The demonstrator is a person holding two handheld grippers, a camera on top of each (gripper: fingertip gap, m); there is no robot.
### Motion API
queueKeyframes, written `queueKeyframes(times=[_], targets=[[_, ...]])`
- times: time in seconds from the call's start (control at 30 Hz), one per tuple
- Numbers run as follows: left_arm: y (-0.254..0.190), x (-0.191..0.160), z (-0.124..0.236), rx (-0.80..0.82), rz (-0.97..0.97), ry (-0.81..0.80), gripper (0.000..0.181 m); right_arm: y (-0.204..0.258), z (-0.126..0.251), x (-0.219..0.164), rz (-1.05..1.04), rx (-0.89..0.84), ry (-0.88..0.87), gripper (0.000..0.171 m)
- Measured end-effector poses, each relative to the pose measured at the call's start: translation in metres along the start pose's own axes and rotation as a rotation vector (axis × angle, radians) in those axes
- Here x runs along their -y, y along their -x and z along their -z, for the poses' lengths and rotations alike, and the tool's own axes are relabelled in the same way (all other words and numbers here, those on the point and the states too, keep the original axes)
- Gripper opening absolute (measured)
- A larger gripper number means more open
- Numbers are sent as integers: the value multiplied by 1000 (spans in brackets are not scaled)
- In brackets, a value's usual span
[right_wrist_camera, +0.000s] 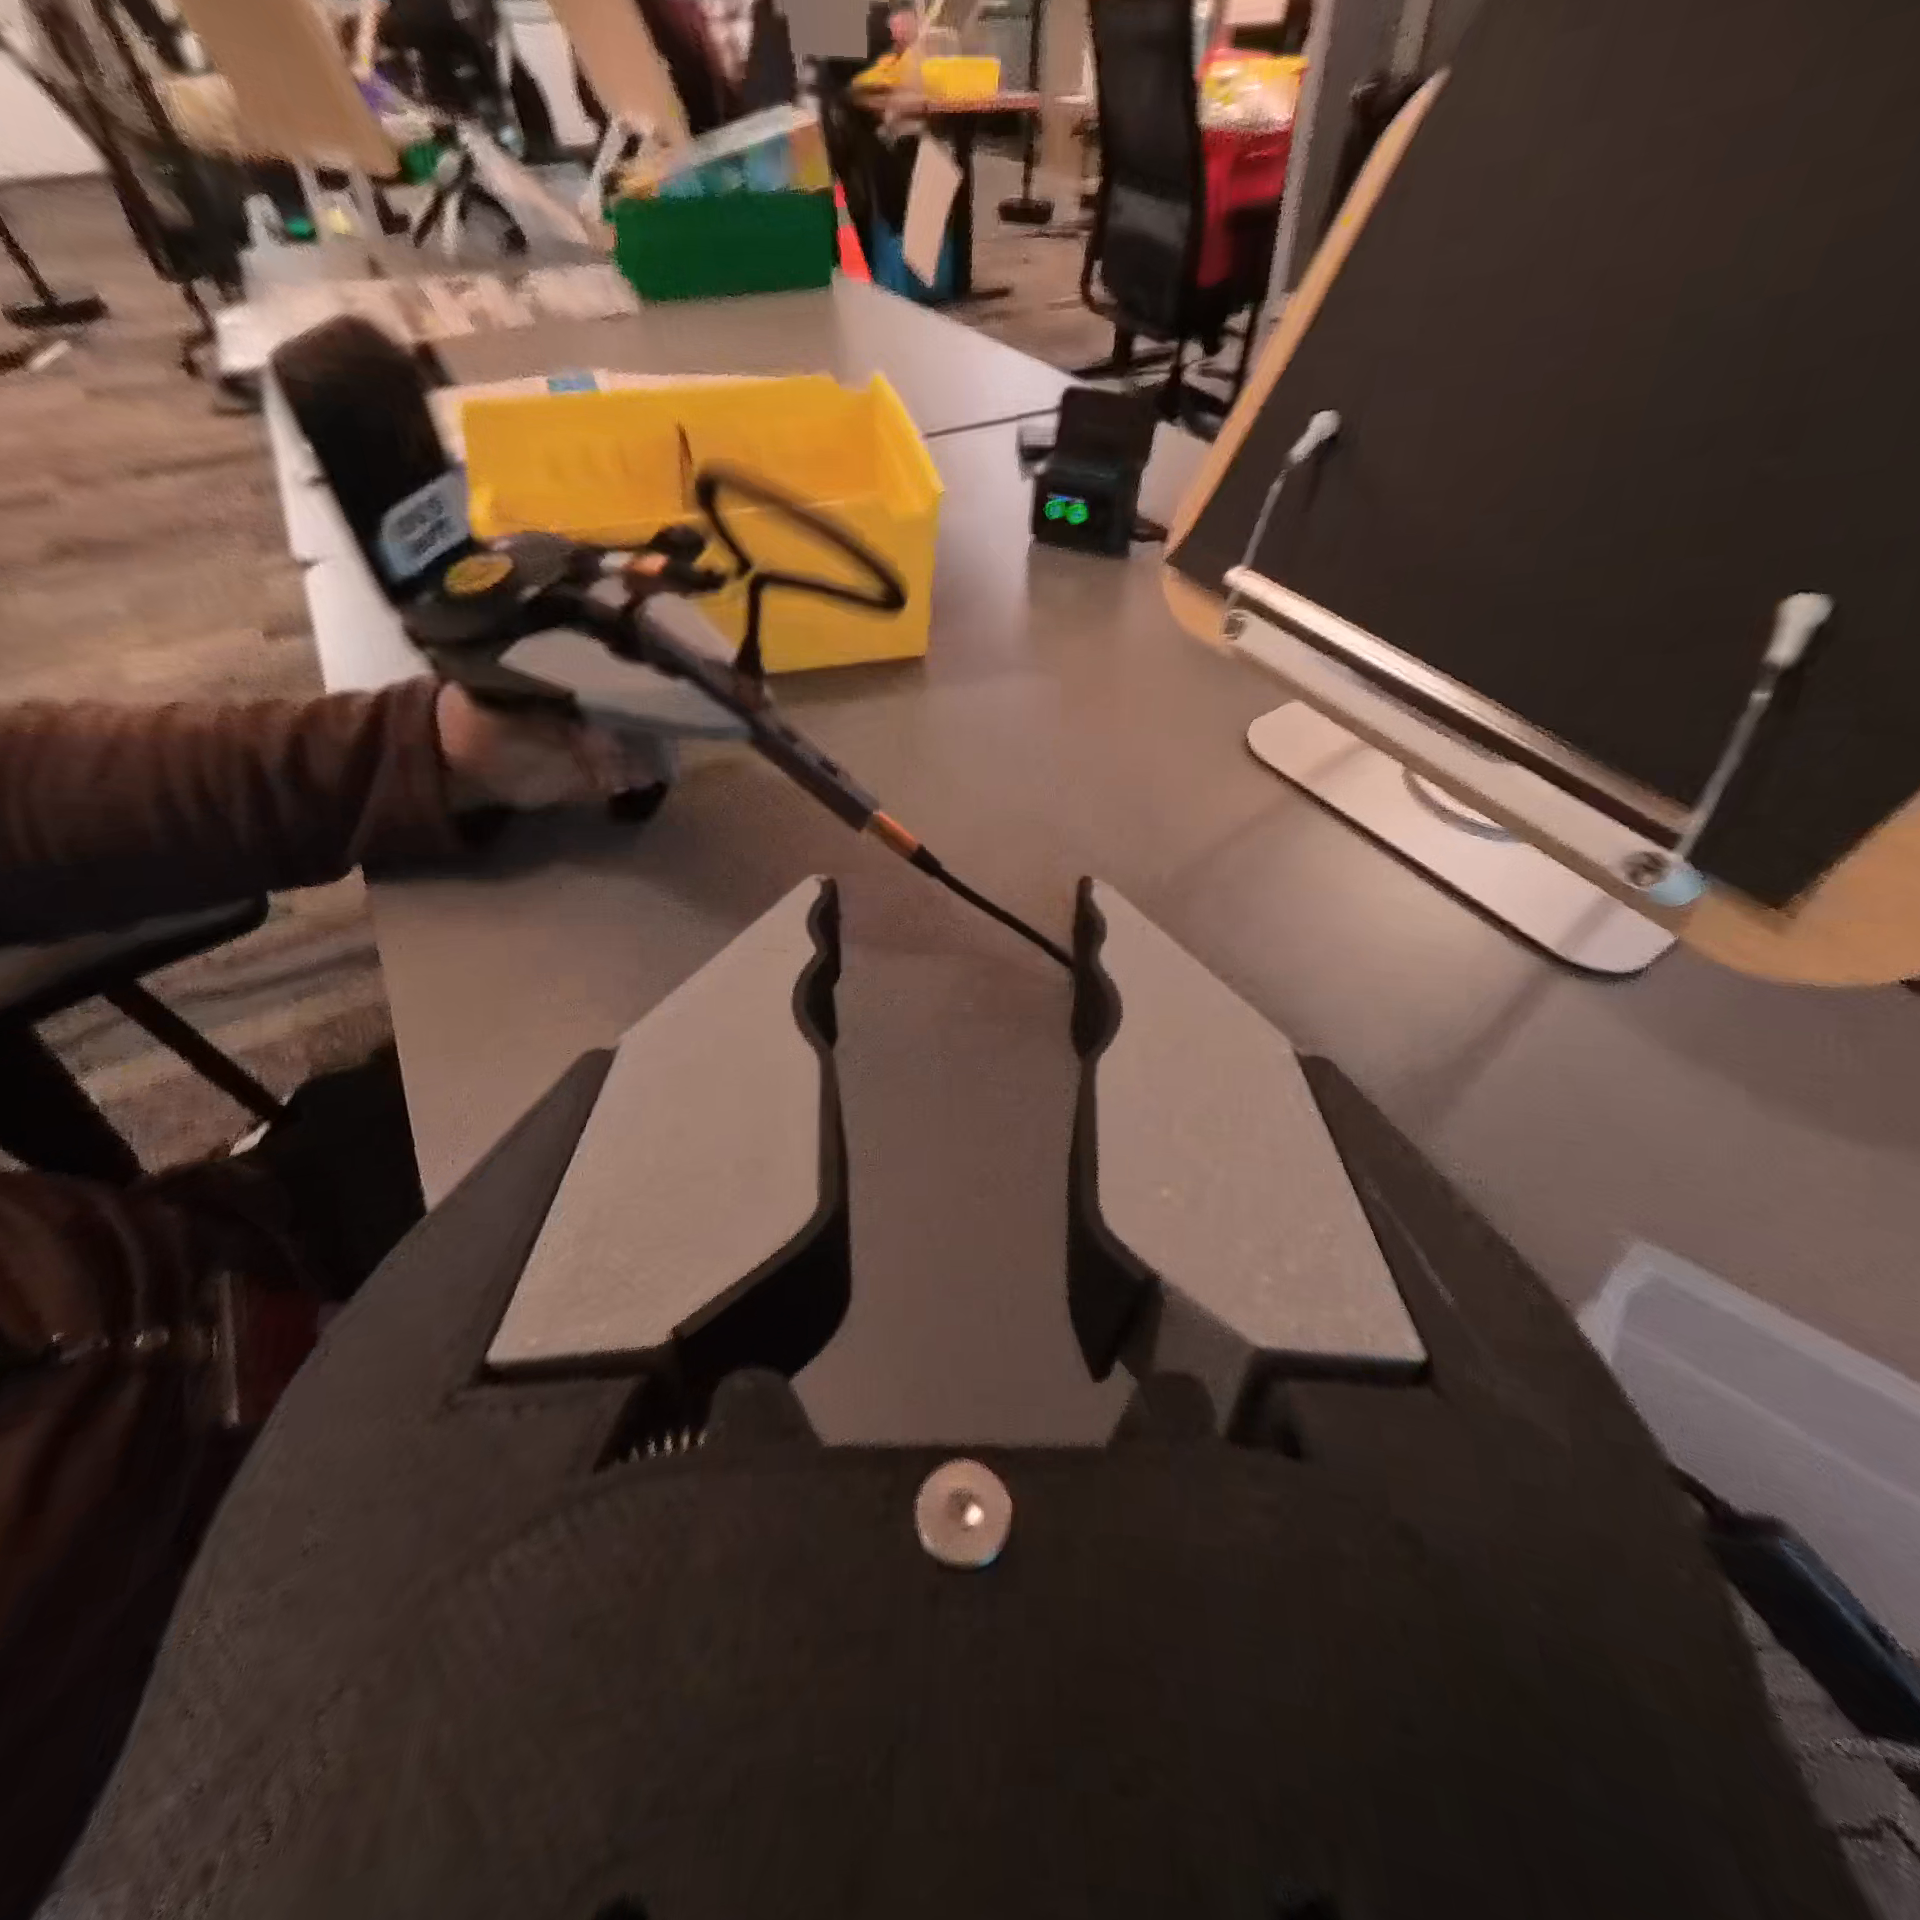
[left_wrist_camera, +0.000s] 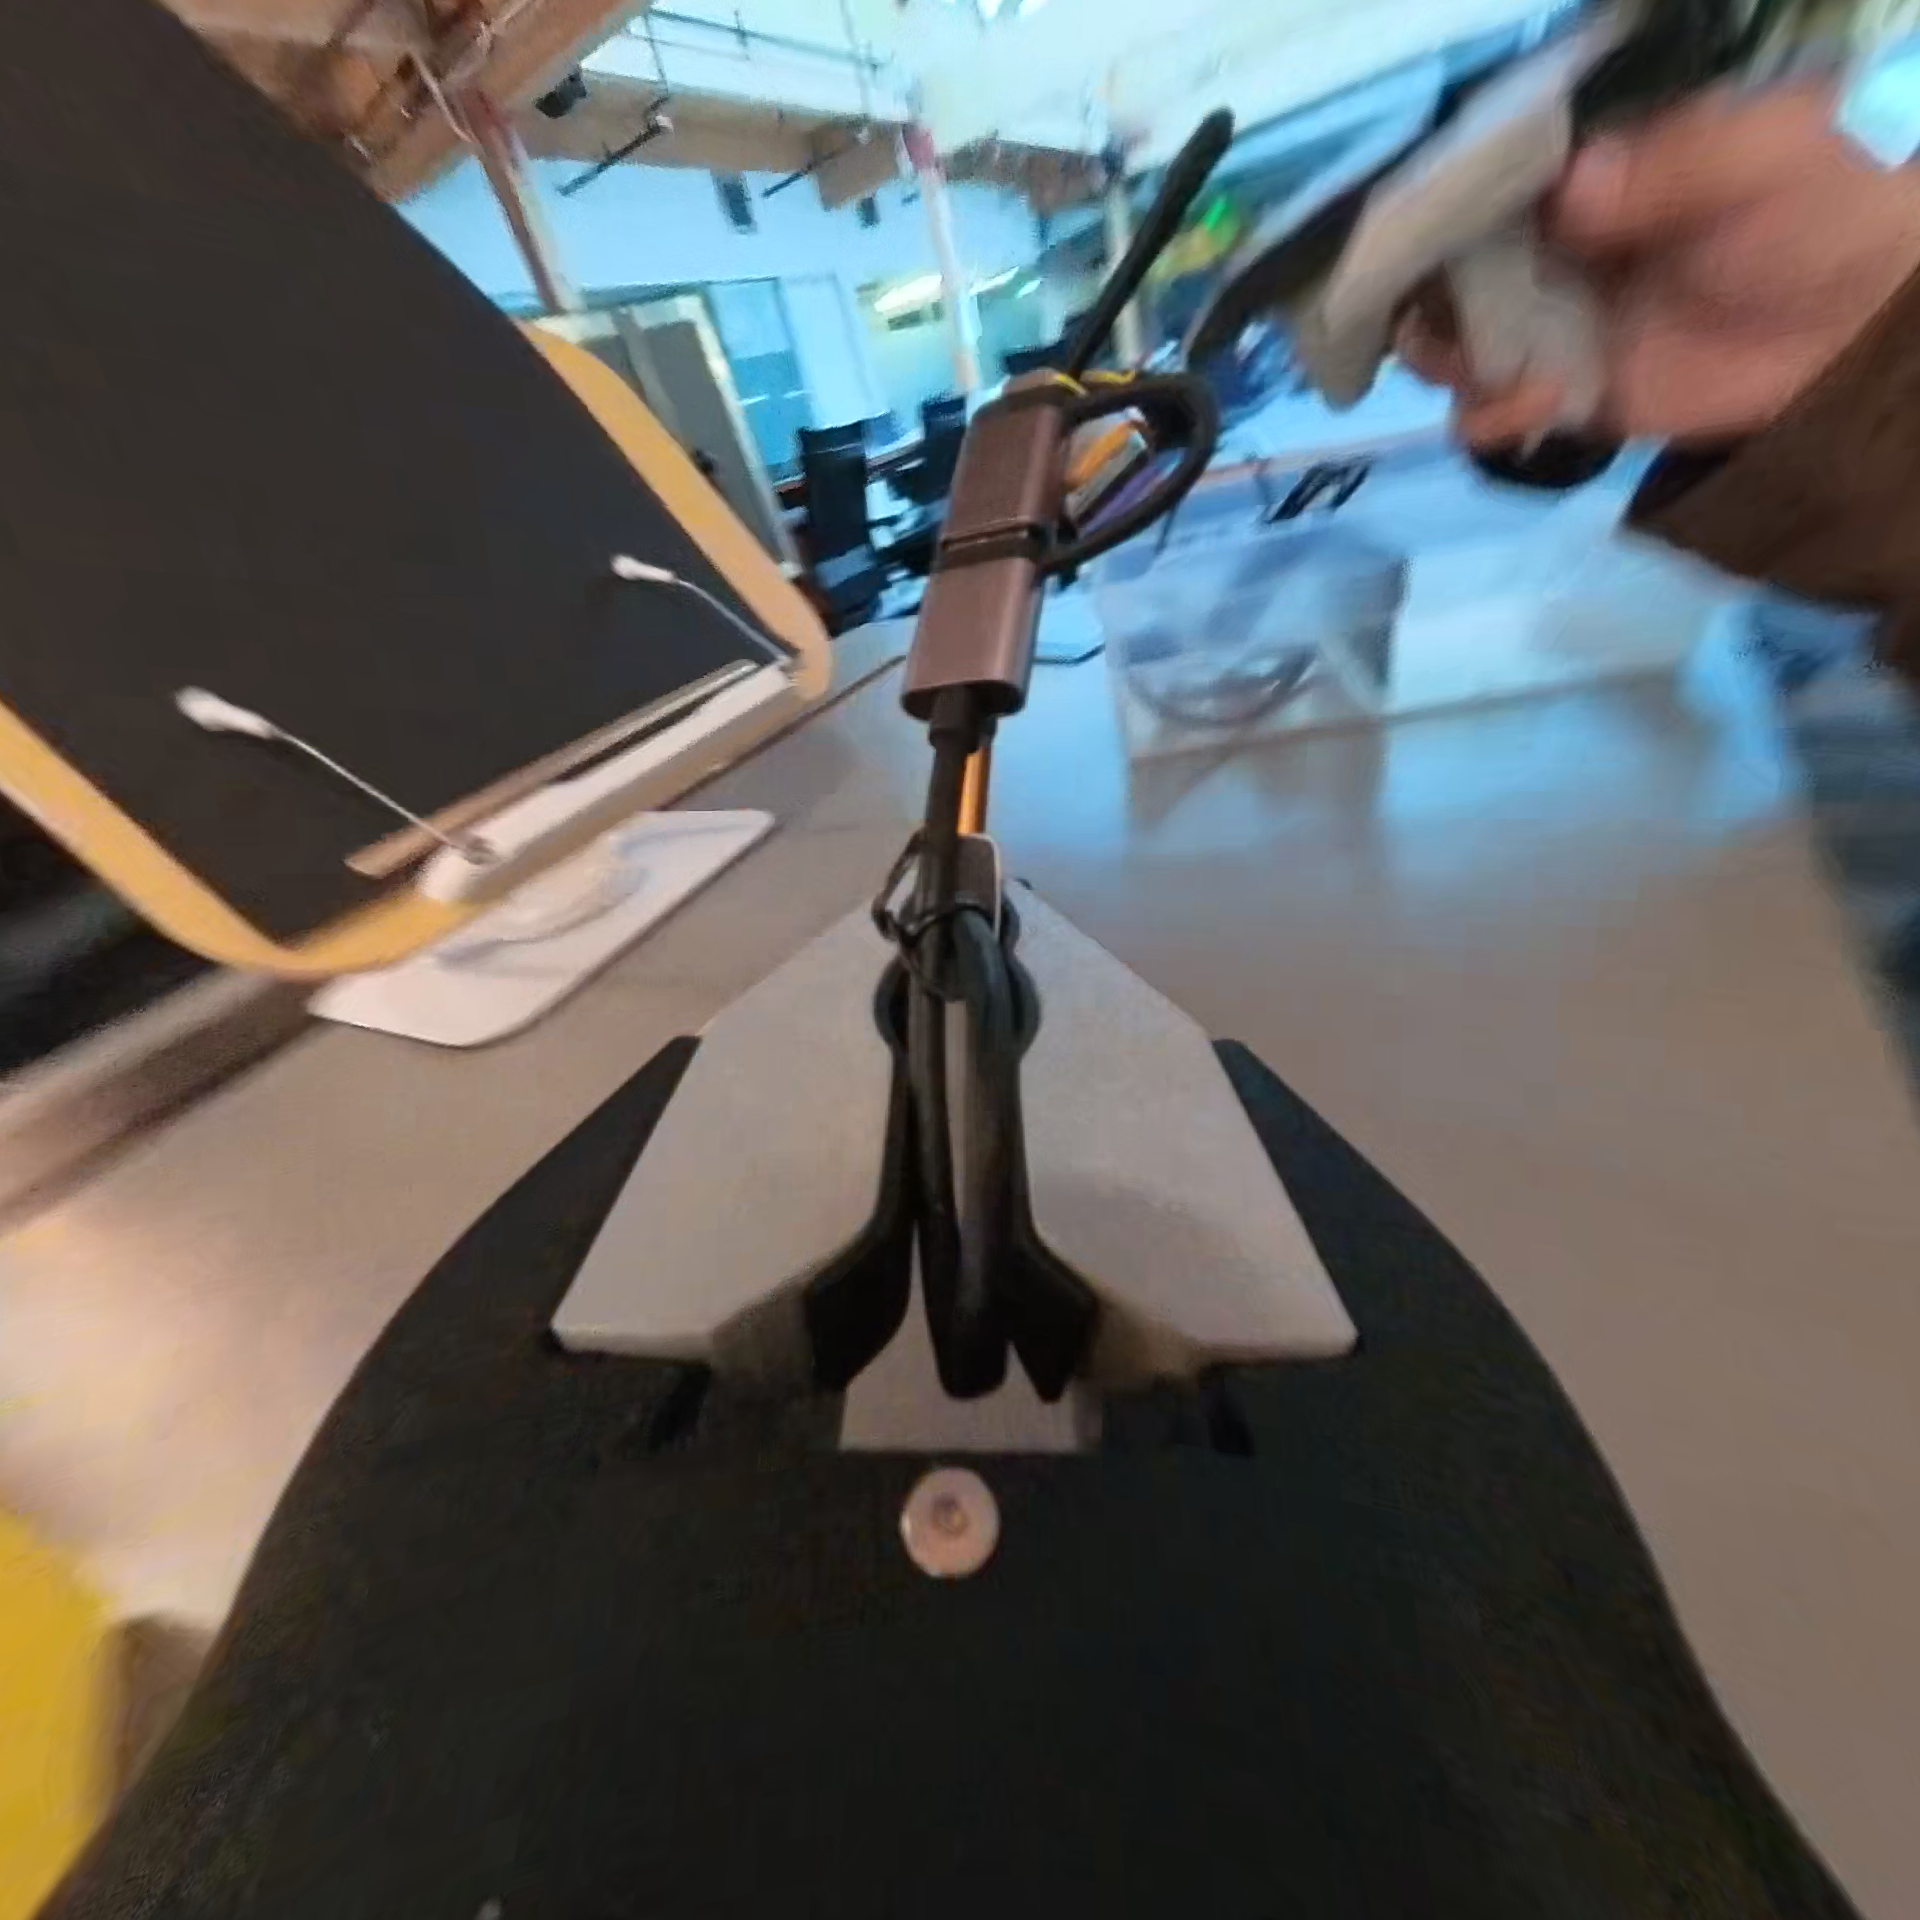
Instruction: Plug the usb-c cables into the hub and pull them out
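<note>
In the left wrist view my left gripper is shut on a bundle of black cable. A grey hub sticks out beyond its fingertips, above the table. A black usb-c cable runs from the hub's far end up toward the blurred right gripper. In the right wrist view my right gripper is open, fingers wide apart. The black cable with an orange-banded plug reaches the tip of its right finger. The left gripper shows farther off, held by a hand.
A black board with a tan rim on a silver stand is at the right, also in the left wrist view. A yellow bin and a small black device with a green display sit on the grey table.
</note>
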State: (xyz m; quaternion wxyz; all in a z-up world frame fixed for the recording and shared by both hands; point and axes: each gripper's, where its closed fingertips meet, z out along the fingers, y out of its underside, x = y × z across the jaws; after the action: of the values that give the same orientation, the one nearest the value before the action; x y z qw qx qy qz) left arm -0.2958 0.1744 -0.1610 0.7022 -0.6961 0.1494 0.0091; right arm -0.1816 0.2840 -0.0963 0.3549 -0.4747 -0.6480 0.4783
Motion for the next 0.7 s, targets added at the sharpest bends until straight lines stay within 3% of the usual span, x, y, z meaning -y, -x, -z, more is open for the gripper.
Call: queueKeyframes(times=[0.03,0.23,0.57,0.7], targets=[[0,1,0,-47,107,-18,8,6,-4,-3,15,27,8,41],[-12,10,-1,-240,468,-88,8,51,-54,-6,23,235,-45,35],[-50,17,-8,-481,640,-70,7,78,-98,-2,-58,344,-99,29],[-57,17,-9,-498,602,-52,8,86,-101,-7,-29,391,-97,5]])
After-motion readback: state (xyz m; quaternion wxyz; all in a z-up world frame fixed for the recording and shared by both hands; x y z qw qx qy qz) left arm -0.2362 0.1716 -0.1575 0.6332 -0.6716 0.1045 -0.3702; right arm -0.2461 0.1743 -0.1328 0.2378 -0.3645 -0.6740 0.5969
